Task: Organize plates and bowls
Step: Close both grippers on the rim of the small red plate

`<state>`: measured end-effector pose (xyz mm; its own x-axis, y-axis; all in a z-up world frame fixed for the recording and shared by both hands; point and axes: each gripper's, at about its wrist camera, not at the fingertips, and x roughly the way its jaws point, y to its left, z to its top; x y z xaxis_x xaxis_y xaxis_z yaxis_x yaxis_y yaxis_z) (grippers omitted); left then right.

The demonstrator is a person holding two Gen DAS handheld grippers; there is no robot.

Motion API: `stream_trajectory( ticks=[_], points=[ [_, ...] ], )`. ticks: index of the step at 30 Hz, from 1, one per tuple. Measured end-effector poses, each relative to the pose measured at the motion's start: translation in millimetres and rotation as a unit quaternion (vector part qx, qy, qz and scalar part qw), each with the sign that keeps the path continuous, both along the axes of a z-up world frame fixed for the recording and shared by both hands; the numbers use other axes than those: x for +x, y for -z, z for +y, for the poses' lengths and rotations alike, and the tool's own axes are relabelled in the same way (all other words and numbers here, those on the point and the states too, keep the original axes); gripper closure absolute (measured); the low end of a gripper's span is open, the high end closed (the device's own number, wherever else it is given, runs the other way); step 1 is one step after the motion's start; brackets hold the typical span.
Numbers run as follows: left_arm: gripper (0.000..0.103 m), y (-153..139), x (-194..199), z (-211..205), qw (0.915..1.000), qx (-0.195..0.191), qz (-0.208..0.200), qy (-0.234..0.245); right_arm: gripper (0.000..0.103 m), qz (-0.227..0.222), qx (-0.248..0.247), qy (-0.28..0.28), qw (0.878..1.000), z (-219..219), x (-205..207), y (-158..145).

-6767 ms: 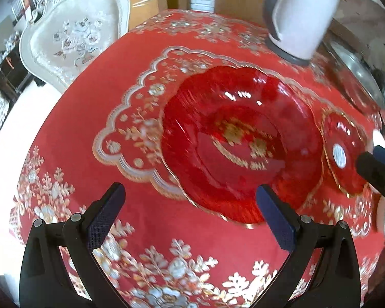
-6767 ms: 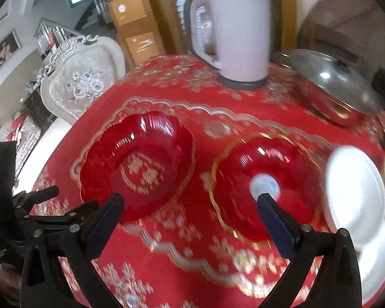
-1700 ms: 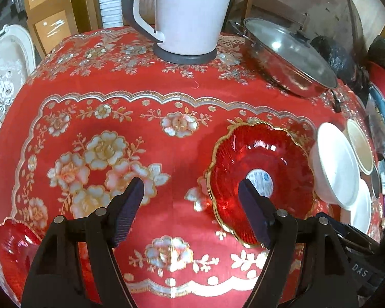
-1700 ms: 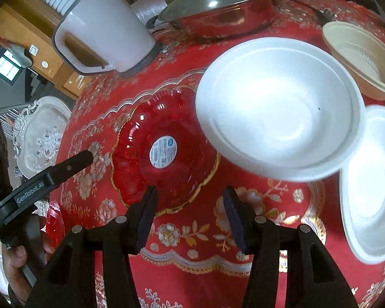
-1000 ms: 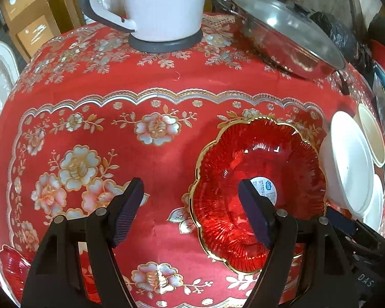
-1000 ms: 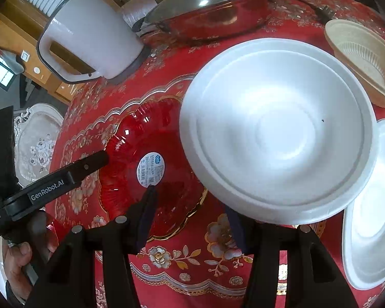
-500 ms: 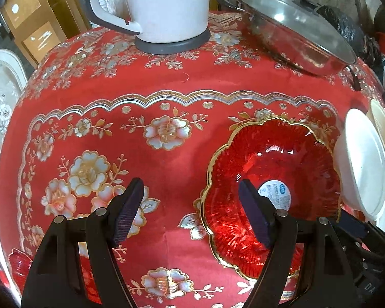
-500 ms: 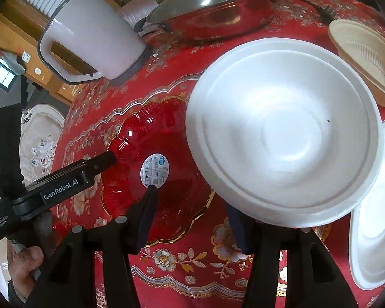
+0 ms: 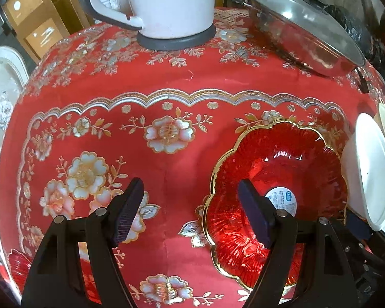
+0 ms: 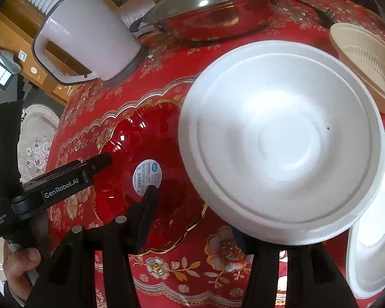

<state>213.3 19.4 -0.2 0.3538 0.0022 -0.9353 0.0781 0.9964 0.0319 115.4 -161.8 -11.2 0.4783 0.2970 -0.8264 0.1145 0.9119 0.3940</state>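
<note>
The big white bowl (image 10: pixel 282 141) is on the right part of the table. Its near edge hangs over the rim of the red glass dish (image 10: pixel 131 154), and from the left camera it looks tipped up on its side. The right gripper (image 10: pixel 192 213) has its two fingers apart. One finger sits over the red dish, close to the round sticker. The other finger is tucked under the rim of the white bowl (I cannot tell if it touches). The fingers are not squeezing the bowl.

The left gripper (image 9: pixel 190 183) has its fingers wide apart too, with nothing held. One finger is over the red dish and the other is over the flowers on the red tablecloth (image 9: pixel 205 77), so the gold rim of the dish lies between them. A hand (image 10: pixel 20 264) holds this gripper at its handle.

A second white bowl (image 10: pixel 372 231) lies just beside the first one, at the right edge. A tan bowl (image 10: pixel 367 64) is behind them. At the back stand a white kettle (image 9: pixel 172 0) and a shiny pan with a lid (image 9: pixel 302 25). Another red dish (image 9: pixel 19 264) peeks in at the lower left corner.
</note>
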Motion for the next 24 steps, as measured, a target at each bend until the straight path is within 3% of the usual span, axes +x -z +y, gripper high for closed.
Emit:
stream_trajectory(
  ticks=[4, 8, 24],
  points=[
    [0.026, 4.0, 0.7, -1.8, 0.9999, 0.003, 0.009, 0.004, 0.05, 0.009, -0.002, -0.004, 1.0, -0.3, 2.3, 2.9],
    [0.026, 4.5, -2.1, -7.7, 0.9995, 0.028, -0.002, 0.016, 0.05, 0.009, 0.001, -0.007, 1.0, 0.0, 2.0, 3.5],
    [0.026, 13.2, 5.8, 0.1, 0.9995, -0.012, 0.031, -0.001, 0.05, 0.008, -0.014, -0.018, 1.0, 6.4, 9.4, 5.1]
  ],
)
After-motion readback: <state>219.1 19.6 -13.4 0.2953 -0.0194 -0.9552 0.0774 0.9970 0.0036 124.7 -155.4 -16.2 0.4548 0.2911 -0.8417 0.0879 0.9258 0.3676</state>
